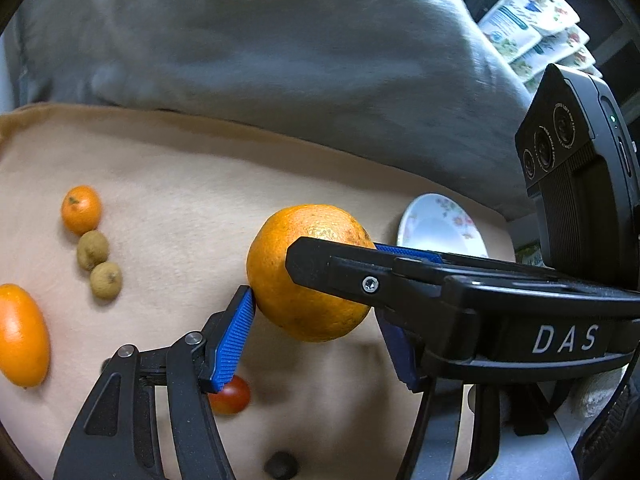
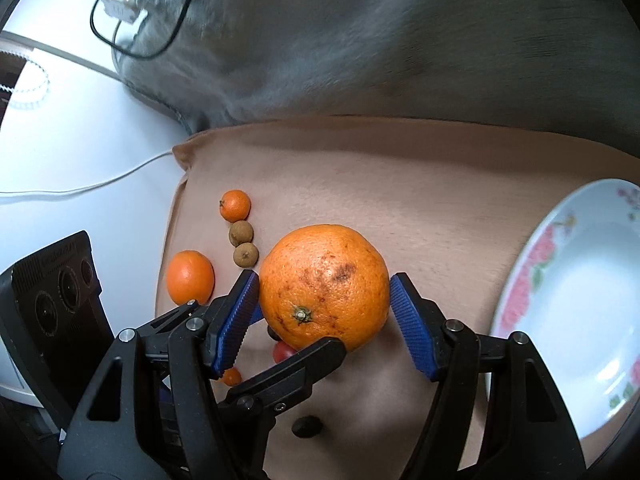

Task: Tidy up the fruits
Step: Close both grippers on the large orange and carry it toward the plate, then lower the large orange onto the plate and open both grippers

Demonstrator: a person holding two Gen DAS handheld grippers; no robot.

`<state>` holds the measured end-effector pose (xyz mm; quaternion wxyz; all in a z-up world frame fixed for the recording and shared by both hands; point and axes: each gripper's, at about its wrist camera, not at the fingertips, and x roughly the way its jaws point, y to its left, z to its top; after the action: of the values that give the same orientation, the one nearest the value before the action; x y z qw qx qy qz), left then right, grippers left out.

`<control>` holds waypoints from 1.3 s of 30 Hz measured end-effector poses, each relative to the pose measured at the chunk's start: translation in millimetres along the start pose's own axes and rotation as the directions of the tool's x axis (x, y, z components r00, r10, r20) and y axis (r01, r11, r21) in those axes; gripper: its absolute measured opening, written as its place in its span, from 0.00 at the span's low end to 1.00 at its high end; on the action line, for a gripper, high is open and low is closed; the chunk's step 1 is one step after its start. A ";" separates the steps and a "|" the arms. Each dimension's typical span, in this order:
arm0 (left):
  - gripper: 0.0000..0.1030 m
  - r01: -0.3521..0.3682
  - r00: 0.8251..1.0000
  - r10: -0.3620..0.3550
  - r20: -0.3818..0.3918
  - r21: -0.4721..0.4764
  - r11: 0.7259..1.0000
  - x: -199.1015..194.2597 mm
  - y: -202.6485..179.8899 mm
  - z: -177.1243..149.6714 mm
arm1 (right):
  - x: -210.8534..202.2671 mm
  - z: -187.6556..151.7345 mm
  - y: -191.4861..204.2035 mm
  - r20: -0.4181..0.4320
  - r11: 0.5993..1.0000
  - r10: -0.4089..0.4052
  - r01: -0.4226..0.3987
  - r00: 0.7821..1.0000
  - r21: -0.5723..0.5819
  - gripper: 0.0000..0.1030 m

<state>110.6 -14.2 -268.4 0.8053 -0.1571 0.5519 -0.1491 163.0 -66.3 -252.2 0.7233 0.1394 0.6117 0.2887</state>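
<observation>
- Beige cloth (image 1: 168, 200) covered the surface, grey blanket (image 1: 260, 48) bunched behind it.
- Left wrist view: left gripper (image 1: 316, 322) pinched the orange (image 1: 280, 264); the blue pad (image 1: 236, 336) pressed its left side, the other pad was hidden behind the right gripper's black finger crossing in front.
- Same view: a mandarin (image 1: 81, 209), two brown fruits (image 1: 99, 264) and an oval orange fruit (image 1: 22, 336) lay at left, a red tomato (image 1: 234, 396) under the pad, and a plate (image 1: 436, 224) beyond at right.
- Right wrist view: right gripper (image 2: 325, 308) clamped the same orange (image 2: 324, 284), both pads (image 2: 408, 320) flat on its sides, stem facing the camera. Left finger crossed below it.
- Orange looked held off the cloth, between the fruit row and the plate (image 2: 568, 292).
- Judgement: the step was carrying the orange to the plate. Best to move both grippers together, keep squeeze even, avoid twisting, clear the tomato (image 2: 282, 352), lower into the plate's centre before releasing.
</observation>
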 end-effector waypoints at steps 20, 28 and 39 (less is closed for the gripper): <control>0.60 0.103 0.993 -0.094 -0.070 0.135 0.986 28.1 -88.4 2.5 | -83.2 -32.9 -83.9 0.102 0.988 -0.088 0.073 0.991 0.136 0.69; 0.60 0.144 0.985 -0.125 -0.118 0.170 0.975 54.0 -124.4 -3.7 | -101.9 -49.6 -121.0 0.112 0.973 -0.131 0.106 0.985 0.206 0.69; 0.60 0.166 0.977 -0.138 -0.161 0.176 0.970 76.5 -145.8 -5.9 | -110.1 -59.0 -148.7 0.098 0.960 -0.156 0.128 0.983 0.248 0.69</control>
<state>121.9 -178.4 -273.9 0.7597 -0.1106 0.5795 -0.2735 133.4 -258.1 -258.7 0.7544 0.1983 0.6071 0.1511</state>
